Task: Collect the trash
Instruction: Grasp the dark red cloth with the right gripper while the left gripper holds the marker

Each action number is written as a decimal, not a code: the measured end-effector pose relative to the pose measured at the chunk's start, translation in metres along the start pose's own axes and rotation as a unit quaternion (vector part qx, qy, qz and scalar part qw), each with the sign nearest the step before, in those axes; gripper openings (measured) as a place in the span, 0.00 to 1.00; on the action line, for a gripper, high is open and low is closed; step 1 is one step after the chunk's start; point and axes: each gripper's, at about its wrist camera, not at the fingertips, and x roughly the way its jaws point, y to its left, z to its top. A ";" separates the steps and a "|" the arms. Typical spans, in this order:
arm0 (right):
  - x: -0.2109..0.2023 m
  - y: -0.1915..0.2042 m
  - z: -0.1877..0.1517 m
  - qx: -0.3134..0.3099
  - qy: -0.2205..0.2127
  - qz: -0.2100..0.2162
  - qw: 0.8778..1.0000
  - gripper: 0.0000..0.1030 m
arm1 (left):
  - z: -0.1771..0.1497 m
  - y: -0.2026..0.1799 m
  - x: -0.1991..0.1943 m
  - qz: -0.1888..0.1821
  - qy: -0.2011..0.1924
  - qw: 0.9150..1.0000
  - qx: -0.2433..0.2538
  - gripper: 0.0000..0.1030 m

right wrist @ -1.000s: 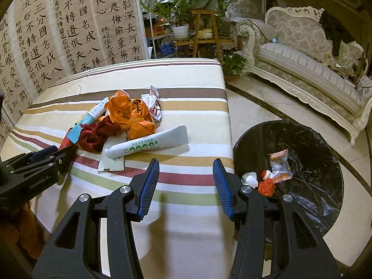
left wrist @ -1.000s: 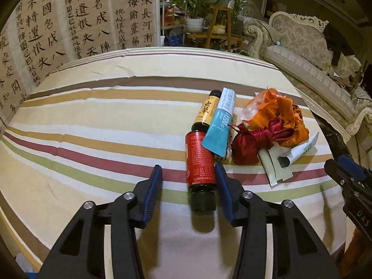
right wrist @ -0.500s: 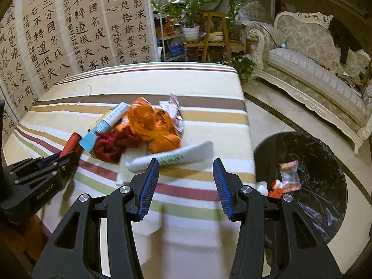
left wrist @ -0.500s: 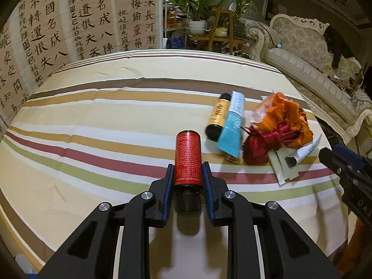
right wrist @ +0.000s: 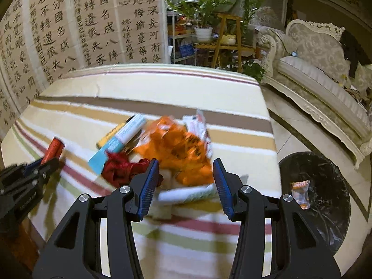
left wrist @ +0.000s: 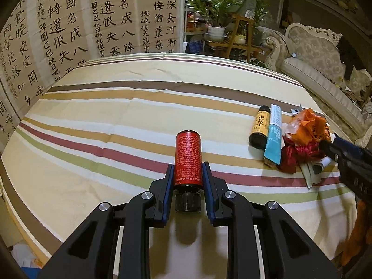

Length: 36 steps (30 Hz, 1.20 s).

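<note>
My left gripper (left wrist: 187, 171) is shut on a red bottle (left wrist: 187, 157) with a black cap, held just above the striped table (left wrist: 104, 121). It also shows in the right wrist view (right wrist: 54, 150). A trash pile lies at the table's right: a yellow-label bottle (left wrist: 259, 125), a blue tube (left wrist: 274, 134), an orange wrapper (right wrist: 183, 151), red ribbon (right wrist: 121, 167) and a white tube (right wrist: 186, 194). My right gripper (right wrist: 186, 181) is open, its fingers straddling the white tube and the orange wrapper's near edge.
A black-lined trash bin (right wrist: 318, 200) stands on the floor right of the table, with wrappers (right wrist: 301, 193) inside. A cream sofa (right wrist: 325, 88) is beyond it. A calligraphy screen (left wrist: 69, 23) and plants (left wrist: 216, 16) stand behind the table.
My left gripper closed on the red bottle and carried it left, away from the pile. My right gripper moved from the table's right side in over the pile, staying open.
</note>
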 end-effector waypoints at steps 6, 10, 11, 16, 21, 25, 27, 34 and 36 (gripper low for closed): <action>-0.013 0.020 -0.016 -0.021 0.009 0.016 1.000 0.46 | -0.001 0.004 0.000 -0.002 -0.001 1.000 -0.004 0.24; -0.018 0.033 -0.022 -0.036 0.013 0.029 0.999 0.46 | -0.003 0.009 -0.003 0.001 -0.004 1.000 -0.008 0.24; -0.019 0.036 -0.024 -0.040 0.014 0.031 0.999 0.46 | -0.003 0.011 -0.004 0.002 -0.005 1.000 -0.010 0.24; -0.027 0.040 -0.019 -0.039 0.002 0.034 0.999 0.46 | -0.006 0.021 -0.010 0.011 -0.011 1.000 -0.017 0.24; -0.033 0.045 -0.012 -0.043 -0.012 0.038 0.998 0.46 | -0.006 0.034 -0.012 0.019 -0.014 0.999 -0.028 0.24; -0.022 0.052 -0.009 -0.052 -0.007 0.041 0.998 0.46 | -0.004 0.043 -0.011 0.023 -0.017 0.999 -0.035 0.24; -0.016 0.055 -0.010 -0.056 0.000 0.042 0.998 0.46 | -0.004 0.045 -0.011 0.025 -0.018 0.999 -0.036 0.24; 0.011 0.062 -0.015 -0.072 0.036 0.039 0.996 0.22 | -0.007 0.048 -0.010 0.023 -0.015 0.999 -0.037 0.24; 0.011 0.062 -0.018 -0.074 0.038 0.040 0.996 0.20 | -0.007 0.048 -0.009 0.021 -0.014 0.999 -0.036 0.24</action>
